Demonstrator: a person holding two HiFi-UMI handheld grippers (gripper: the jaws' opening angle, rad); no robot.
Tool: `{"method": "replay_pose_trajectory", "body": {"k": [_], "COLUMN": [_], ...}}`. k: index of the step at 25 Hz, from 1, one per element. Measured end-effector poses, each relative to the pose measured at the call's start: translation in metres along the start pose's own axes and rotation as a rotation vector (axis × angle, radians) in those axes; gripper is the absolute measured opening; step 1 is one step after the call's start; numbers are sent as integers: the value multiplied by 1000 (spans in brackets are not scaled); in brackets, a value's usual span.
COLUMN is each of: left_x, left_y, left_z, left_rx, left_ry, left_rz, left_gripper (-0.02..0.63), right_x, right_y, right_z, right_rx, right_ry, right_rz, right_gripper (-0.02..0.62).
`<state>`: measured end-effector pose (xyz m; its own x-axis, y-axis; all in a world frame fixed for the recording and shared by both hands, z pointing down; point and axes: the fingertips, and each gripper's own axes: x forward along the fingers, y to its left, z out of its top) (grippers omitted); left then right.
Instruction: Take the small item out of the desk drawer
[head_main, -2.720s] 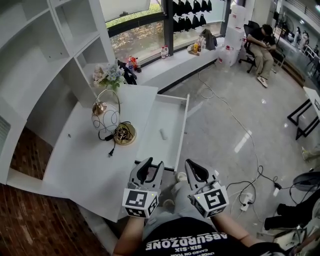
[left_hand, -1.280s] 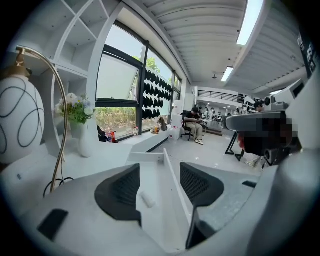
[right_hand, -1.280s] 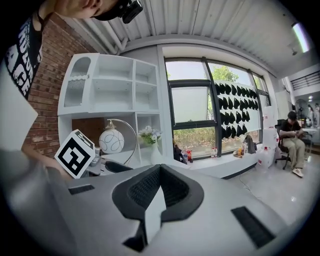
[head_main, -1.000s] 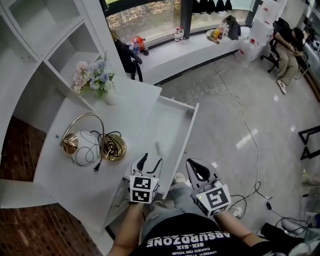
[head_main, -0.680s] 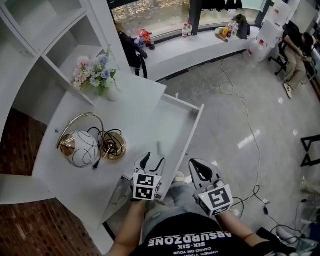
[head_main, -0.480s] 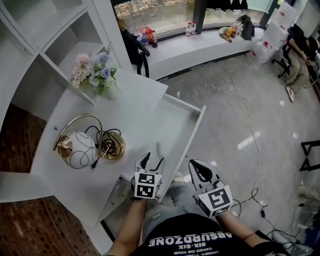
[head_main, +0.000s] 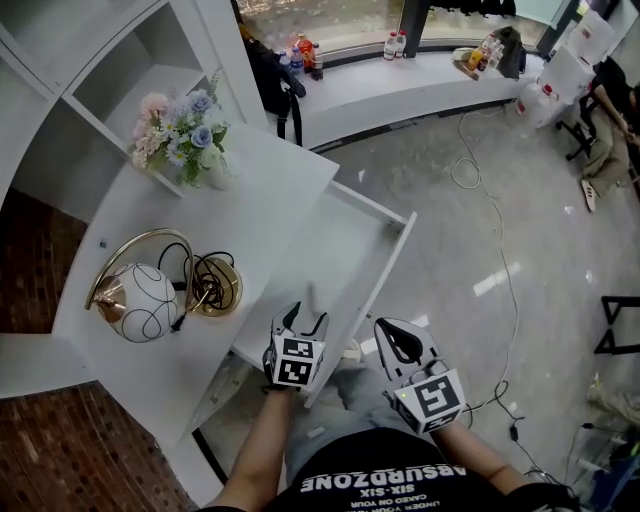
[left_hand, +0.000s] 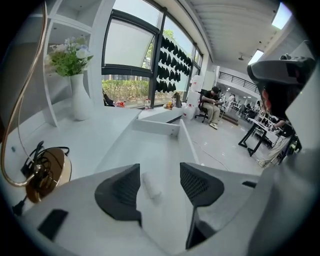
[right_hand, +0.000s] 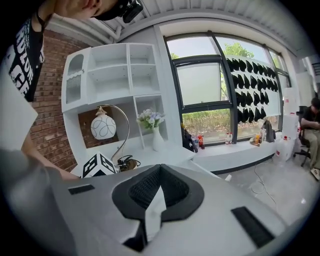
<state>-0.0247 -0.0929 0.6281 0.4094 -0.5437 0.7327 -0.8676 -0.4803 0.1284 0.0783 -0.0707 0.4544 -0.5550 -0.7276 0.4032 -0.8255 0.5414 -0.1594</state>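
Note:
The white desk drawer (head_main: 352, 245) stands pulled out over the floor. A small white cylinder (head_main: 312, 296) lies on its bottom near the front end. My left gripper (head_main: 305, 318) hovers open just short of the cylinder, over the drawer's near end. In the left gripper view the cylinder (left_hand: 150, 185) lies on the drawer floor (left_hand: 150, 147) between the two dark pads of the left gripper (left_hand: 159, 174), untouched. My right gripper (head_main: 385, 328) hangs shut and empty to the right of the drawer, above the floor. In the right gripper view the right gripper (right_hand: 159, 171) points toward the shelves.
A round white lamp with a gold hoop (head_main: 135, 300) and its coiled cord (head_main: 212, 280) sit on the desk left of the drawer. A flower vase (head_main: 185, 140) stands farther back. Cables (head_main: 500, 230) cross the grey floor. A seated person (head_main: 612, 95) is far right.
The left gripper has moved forward over the drawer's near end, closer to the cylinder. The head view has shifted. The right gripper has kept its place beside the drawer.

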Motion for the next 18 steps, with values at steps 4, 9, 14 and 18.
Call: {"method": "replay_pose_trajectory", "body": {"k": [4,9,14,18], "left_x": [22,37,64,74], "left_y": [-1,7,7,8], "left_z": [-11,-22,-37,-42], "left_rx": [4,-34,-33,-76], "left_ry": [30,84,103,143], "left_rz": [-14,4,-14,-1], "left_gripper": [233,233,233,233], "right_x": [5,12,19,25], "right_y": [-6,-13,-18,-22], "right_z": [-5,-12,-13,-17], "right_rx": [12,13,20,29], "right_ry": [17,39,40,47], "right_rz": [27,66,101,115], "right_gripper": [-1,-2,-2,-2]}}
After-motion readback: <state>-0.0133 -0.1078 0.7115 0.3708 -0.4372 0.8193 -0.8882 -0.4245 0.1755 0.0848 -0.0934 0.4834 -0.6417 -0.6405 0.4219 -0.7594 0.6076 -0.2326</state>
